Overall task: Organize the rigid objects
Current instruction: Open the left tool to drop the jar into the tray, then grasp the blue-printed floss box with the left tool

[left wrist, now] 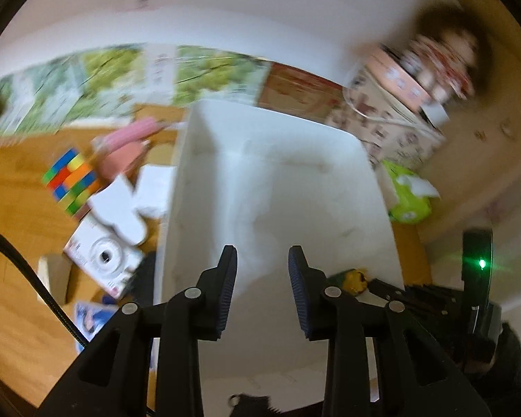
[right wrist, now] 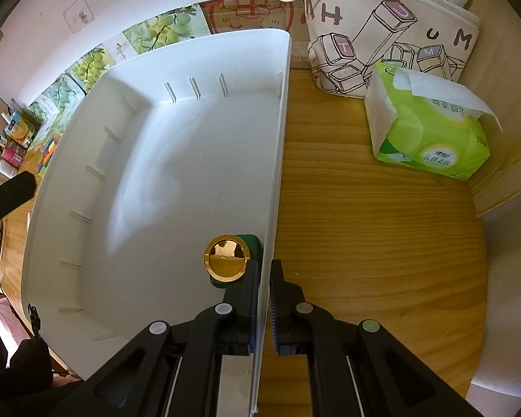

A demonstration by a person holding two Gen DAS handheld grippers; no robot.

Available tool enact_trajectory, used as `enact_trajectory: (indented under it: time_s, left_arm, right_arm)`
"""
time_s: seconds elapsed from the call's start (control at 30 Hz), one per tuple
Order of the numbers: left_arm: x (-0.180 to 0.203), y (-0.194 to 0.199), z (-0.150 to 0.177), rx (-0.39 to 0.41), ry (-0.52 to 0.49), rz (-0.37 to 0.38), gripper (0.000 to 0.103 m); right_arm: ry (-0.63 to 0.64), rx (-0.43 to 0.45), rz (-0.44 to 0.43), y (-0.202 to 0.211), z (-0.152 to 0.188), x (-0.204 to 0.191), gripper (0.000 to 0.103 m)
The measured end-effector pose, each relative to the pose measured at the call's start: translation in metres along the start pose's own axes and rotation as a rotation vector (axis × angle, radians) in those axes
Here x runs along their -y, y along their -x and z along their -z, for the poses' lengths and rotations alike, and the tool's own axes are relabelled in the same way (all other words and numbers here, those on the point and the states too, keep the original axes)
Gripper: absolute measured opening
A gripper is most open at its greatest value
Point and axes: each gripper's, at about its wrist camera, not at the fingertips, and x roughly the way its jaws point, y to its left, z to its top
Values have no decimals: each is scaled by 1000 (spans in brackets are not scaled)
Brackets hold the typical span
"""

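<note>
Steadying seemed to be the right gripper's (right wrist: 264, 299) job: its two fingers were pinched onto the right wall of the white plastic bin (right wrist: 177, 160), one pad inside and one outside, so the bin would likely stay put on the wooden table (right wrist: 364, 243) while things were dropped in. Inside, near that clamped wall, stood a dark green bottle with a shiny gold cap (right wrist: 228, 259), the only item visible in the bin, so the sorting looked barely begun.

The left gripper (left wrist: 262, 274) hung over the bin's interior with its jaws parted and nothing between them; its view was blurred. To the left of the bin lay the things probably waiting their turn: a colourful puzzle cube (left wrist: 71, 180), a white instant-camera box (left wrist: 102, 260), a white card carton (left wrist: 135, 201) and something pink (left wrist: 132, 139) too smeared to name.

On the bin's other side sat a green tissue pack (right wrist: 430, 128) and a printed canvas bag (right wrist: 389, 31), apart from the bin and probably not part of the job.
</note>
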Motion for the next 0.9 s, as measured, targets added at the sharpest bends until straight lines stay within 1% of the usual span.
enact_trajectory:
  time_s: [0.1, 0.17, 0.2, 0.23, 0.27, 0.3, 0.33, 0.37, 0.43, 0.5, 0.63, 0.67, 0.73, 0.9]
  left_arm:
    - [-21, 8, 0, 2, 100, -38, 37]
    - [-33, 13, 0, 8, 160, -63, 40]
    - [-41, 17, 0, 14, 200, -83, 46]
    - [-46, 19, 1, 21, 225, -96, 54]
    - [-52, 21, 1, 26, 256, -108, 59]
    - [-61, 24, 2, 31, 298, -119, 66]
    - [-67, 26, 2, 32, 332, -124, 71]
    - [-74, 28, 3, 31, 379, -126, 73]
    - [-88, 30, 6, 25, 463, -126, 80]
    - [-104, 30, 12, 7, 583, -131, 81]
    - [-132, 24, 28, -38, 765, -159, 85]
    - [-138, 22, 33, -53, 810, -176, 85]
    - [-146, 18, 40, -72, 862, -193, 89]
    - [-160, 3, 58, -156, 977, -185, 89]
  right_arm:
    - [0, -1, 1, 0, 0, -1, 6]
    - [0, -1, 1, -1, 0, -1, 6]
    - [-1, -2, 2, -1, 0, -1, 6]
    - [-2, -3, 1, -1, 0, -1, 6]
    - [-2, -3, 0, -1, 0, 0, 6]
    - [-3, -5, 0, -1, 0, 0, 6]
    - [-3, -6, 0, -1, 0, 0, 6]
    - [-2, -7, 0, -2, 0, 1, 6]
    - [0, -9, 0, -2, -1, 1, 6]
    - [1, -12, 1, -2, -1, 0, 6]
    - [1, -17, 0, -2, -2, 0, 6]
    - [1, -17, 0, -2, -2, 0, 6]
    - [1, -19, 0, -2, -2, 0, 6]
    - [2, -24, 1, -2, -3, 0, 6]
